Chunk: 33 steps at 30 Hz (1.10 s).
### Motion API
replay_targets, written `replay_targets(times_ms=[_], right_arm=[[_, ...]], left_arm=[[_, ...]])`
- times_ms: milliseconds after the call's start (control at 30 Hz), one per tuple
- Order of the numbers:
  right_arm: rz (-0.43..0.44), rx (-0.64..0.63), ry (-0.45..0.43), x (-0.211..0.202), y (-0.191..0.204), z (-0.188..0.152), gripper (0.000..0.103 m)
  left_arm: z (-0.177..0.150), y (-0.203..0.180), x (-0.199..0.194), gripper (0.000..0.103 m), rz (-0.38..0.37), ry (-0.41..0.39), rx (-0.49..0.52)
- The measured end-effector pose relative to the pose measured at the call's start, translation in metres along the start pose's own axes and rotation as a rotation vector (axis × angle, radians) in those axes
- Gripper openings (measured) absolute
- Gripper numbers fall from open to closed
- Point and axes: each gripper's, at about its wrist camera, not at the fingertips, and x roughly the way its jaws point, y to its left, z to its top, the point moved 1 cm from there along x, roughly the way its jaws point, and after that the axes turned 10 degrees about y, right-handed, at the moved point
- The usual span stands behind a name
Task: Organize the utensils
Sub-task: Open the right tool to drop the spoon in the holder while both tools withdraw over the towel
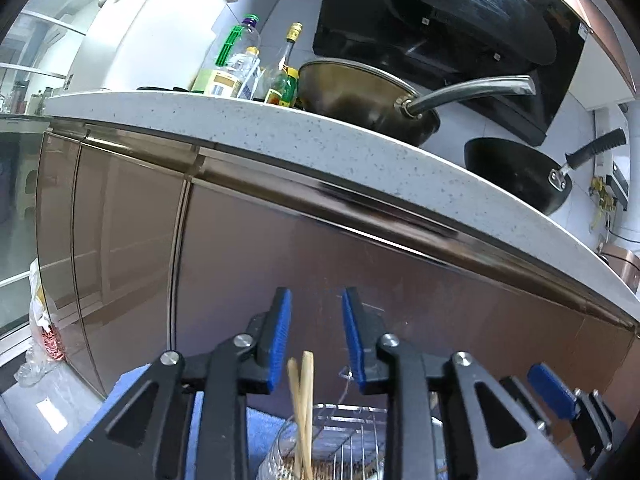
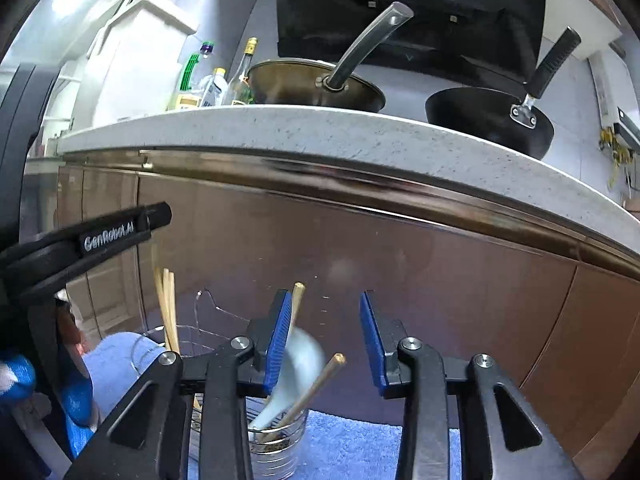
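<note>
Wooden chopsticks (image 2: 316, 388) and a white spoon (image 2: 298, 364) already stand in your glass cup (image 2: 280, 452); both the right gripper (image 2: 325, 340) and left gripper (image 1: 316, 340) gape empty, so go fetch any remaining utensil.

Chopsticks (image 2: 316, 392) and spoon (image 2: 298, 364) in glass (image 2: 280, 452) on towel (image 2: 352, 440), pans (image 2: 316, 88) on counter (image 2: 360, 136) above

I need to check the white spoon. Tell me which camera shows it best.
The right wrist view: the white spoon stands blurred in a glass cup with chopsticks, just below the open fingers. The left wrist view shows no spoon, only chopsticks.
</note>
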Motion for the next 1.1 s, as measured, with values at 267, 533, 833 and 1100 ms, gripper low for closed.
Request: replay_targets(times_ms=[267, 533, 833, 1100], right_arm=[[0.013, 0.03, 0.027, -0.04, -0.009, 0.004, 0.036], [0.056, 0.072, 0.08, -0.099, -0.013, -0.015, 0.043], [0.12, 0.078, 0.079, -0.176, -0.014, -0.037, 0.044], [0.17, 0.101, 0.038, -0.234, -0.009, -0.052, 0.057]], left_arm=[[-0.003, -0.002, -0.055, 0.038, 0.018, 0.034, 0.097], [-0.027, -0.008, -0.113, 0.04, 0.064, 0.169, 0.198], [-0.043, -0.01, -0.181, 0.04, 0.07, 0.196, 0.257], [-0.049, 0.001, -0.226, 0.04, 0.052, 0.2, 0.258]])
